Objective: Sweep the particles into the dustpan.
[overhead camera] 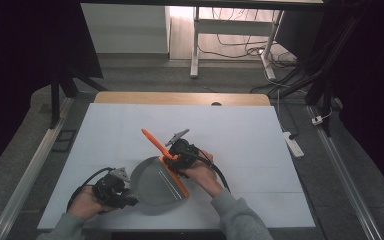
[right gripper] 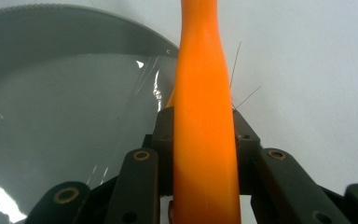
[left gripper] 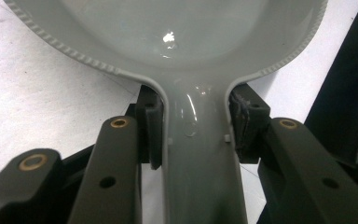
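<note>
Left gripper (overhead camera: 122, 192) clamps the grey pan (overhead camera: 152, 180) handle (left gripper: 200, 154). Right gripper (overhead camera: 177, 155) clamps the orange spatula (overhead camera: 166, 160), its blade lying over the pan's right rim.

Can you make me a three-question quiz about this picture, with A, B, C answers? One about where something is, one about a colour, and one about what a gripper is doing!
1. Where is the pan?
A. on the white table
B. on the floor
C. on a shelf

2. What colour is the brush?
A. blue
B. orange
C. green

3. What is the left gripper doing?
A. hanging open in the air
B. lying on the floor
C. clamped on the pan's handle

Answers:
1. A, the high view shows the grey pan resting on the white table.
2. B, its handle is bright orange in the right gripper view, where the right gripper clamps it.
3. C, the left gripper view shows both pads pressed against the sides of the handle.
</note>
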`<state>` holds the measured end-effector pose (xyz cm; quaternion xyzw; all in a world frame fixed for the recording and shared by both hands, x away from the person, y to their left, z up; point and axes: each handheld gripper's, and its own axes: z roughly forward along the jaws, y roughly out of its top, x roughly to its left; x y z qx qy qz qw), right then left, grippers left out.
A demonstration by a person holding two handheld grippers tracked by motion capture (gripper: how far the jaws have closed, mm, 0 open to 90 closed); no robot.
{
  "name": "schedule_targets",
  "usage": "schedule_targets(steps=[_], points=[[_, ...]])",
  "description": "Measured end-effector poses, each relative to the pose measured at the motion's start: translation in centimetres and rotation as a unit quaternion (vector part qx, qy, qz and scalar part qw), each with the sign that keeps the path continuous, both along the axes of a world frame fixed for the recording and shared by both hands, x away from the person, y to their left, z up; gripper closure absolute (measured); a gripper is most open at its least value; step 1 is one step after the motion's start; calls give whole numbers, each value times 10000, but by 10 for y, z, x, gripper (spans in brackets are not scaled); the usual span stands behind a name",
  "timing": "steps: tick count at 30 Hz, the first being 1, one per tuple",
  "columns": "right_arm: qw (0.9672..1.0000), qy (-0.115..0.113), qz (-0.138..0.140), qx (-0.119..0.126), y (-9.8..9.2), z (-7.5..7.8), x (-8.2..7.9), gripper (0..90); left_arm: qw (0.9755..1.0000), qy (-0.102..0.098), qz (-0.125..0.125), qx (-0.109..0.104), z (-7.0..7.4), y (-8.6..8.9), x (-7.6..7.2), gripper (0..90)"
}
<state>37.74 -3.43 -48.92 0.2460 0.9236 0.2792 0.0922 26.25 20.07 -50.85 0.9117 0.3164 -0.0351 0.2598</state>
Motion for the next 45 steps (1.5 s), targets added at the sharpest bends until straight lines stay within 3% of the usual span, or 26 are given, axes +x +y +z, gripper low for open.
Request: schedule_targets(steps=[4,13,17,20,22,25,27,30,36,45], points=[[10000,-17,-24,19,2,0,-4,707,10000,1,-1,0,0,0,0,612],[9993,164,118,325,5,3,-10,708,10000,11,7,-6,0,0,0,613],[9984,191,392,365,14,5,-18,709,10000,9,15,-12,-1,0,0,612],[9956,400,642,559,18,5,-21,709,10000,1,18,-12,-1,0,0,612],[9947,408,708,625,18,7,-22,710,10000,-4,21,-11,-1,0,0,612],[9951,290,641,692,14,13,-21,709,10000,6,0,-19,-2,1,0,612],[9958,149,418,802,5,21,-14,710,10000,2,1,-25,-2,1,0,612],[9968,-37,267,754,-4,26,-5,710,10000,-8,-8,-25,-2,1,0,613],[9979,-150,-34,636,-15,22,12,710,10000,-17,-1,-25,-2,2,0,612],[9989,-181,-173,404,-10,6,30,710,10000,8,34,-56,-2,5,0,612]])
